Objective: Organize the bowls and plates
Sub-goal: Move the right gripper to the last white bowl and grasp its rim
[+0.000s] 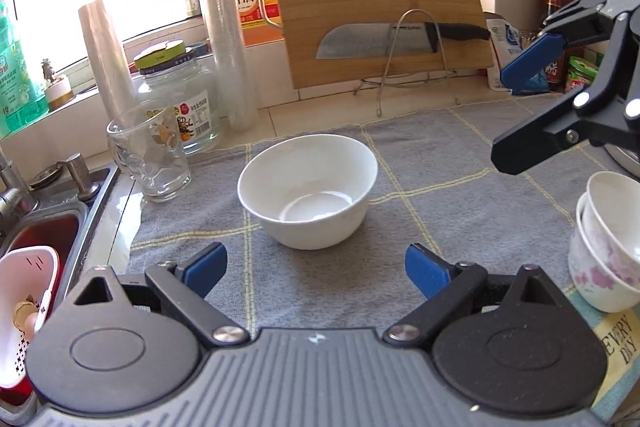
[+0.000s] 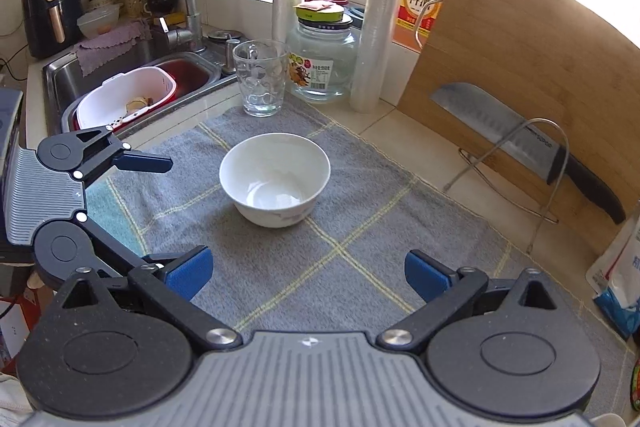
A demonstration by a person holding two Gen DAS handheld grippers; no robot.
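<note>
A white bowl point(image 1: 308, 191) stands upright on the grey checked cloth point(image 1: 440, 187); it also shows in the right wrist view point(image 2: 275, 179). My left gripper point(image 1: 316, 273) is open and empty, just short of the bowl. My right gripper point(image 2: 307, 275) is open and empty, a little back from the bowl. Each gripper shows in the other's view: the right one point(image 1: 508, 115) at the right, the left one point(image 2: 176, 215) at the left. Stacked flowered bowls point(image 1: 608, 247) stand at the cloth's right edge.
A glass mug point(image 2: 262, 79), a lidded jar point(image 2: 322, 59) and two film rolls point(image 2: 380, 19) stand behind the bowl. A cutting board point(image 2: 520, 67) with a knife point(image 2: 520, 143) on a wire rack leans at the right. The sink point(image 2: 132, 83) holds a white basket.
</note>
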